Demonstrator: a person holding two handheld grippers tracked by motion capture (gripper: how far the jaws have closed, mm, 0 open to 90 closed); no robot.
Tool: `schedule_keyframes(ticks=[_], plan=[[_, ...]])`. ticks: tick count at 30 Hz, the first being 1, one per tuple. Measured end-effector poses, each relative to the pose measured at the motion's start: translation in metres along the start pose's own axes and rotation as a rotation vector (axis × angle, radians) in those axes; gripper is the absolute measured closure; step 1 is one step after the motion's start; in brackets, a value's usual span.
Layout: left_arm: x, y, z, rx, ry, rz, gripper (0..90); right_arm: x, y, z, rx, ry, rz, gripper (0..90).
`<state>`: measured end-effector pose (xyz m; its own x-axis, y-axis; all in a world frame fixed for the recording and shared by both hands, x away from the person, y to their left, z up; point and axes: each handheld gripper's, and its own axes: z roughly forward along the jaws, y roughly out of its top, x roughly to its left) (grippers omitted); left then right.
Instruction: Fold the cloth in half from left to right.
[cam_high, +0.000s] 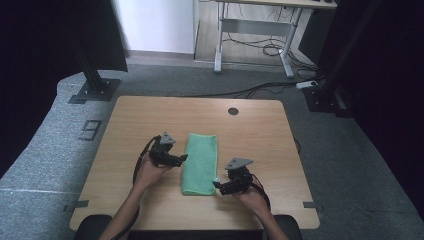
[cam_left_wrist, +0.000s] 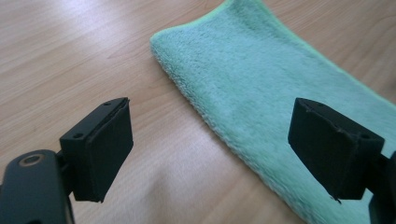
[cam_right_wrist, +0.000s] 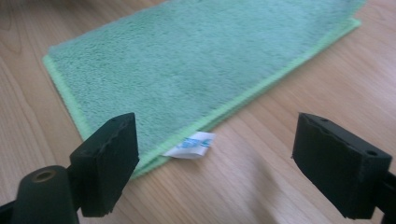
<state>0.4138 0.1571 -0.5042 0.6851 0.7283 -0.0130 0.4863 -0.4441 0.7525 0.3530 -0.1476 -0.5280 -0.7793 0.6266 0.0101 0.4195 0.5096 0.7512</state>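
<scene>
High view: folded green towel (cam_high: 200, 163) lies flat on the table (cam_high: 140, 120).

floor marking (cam_high: 91, 129): "9" | towel tag (cam_right_wrist: 191, 145): blue print, unreadable

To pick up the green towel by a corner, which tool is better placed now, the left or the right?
Probably the right tool. Its open jaws point at the near corner of the towel, beside the white label. The left tool, also open, faces the middle of the towel's long folded edge, away from any corner.
</scene>
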Motion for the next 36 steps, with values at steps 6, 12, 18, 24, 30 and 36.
schedule_keyframes(ticks=[6,12,18,24,30,36], plan=[[-0.003,-0.012,-0.023,-0.005,-0.015,-0.002,11.0,-0.013,-0.004,-0.011,0.005,-0.034,0.016,12.5],[-0.004,-0.029,-0.037,0.016,-0.009,-0.004,6.7,-0.024,-0.008,-0.021,0.002,-0.080,0.033,6.3],[-0.003,-0.049,-0.044,0.049,0.020,-0.003,2.9,-0.035,-0.014,-0.028,0.000,-0.115,0.055,1.9],[-0.001,-0.062,-0.045,0.076,0.035,-0.003,0.4,-0.045,-0.024,-0.032,0.011,-0.151,0.074,0.0],[0.001,-0.069,-0.039,0.101,0.037,0.003,0.0,-0.055,-0.034,-0.033,0.010,-0.171,0.095,0.0],[0.008,-0.079,-0.034,0.120,0.054,-0.006,0.0,-0.063,-0.045,-0.030,0.029,-0.169,0.126,0.0]])
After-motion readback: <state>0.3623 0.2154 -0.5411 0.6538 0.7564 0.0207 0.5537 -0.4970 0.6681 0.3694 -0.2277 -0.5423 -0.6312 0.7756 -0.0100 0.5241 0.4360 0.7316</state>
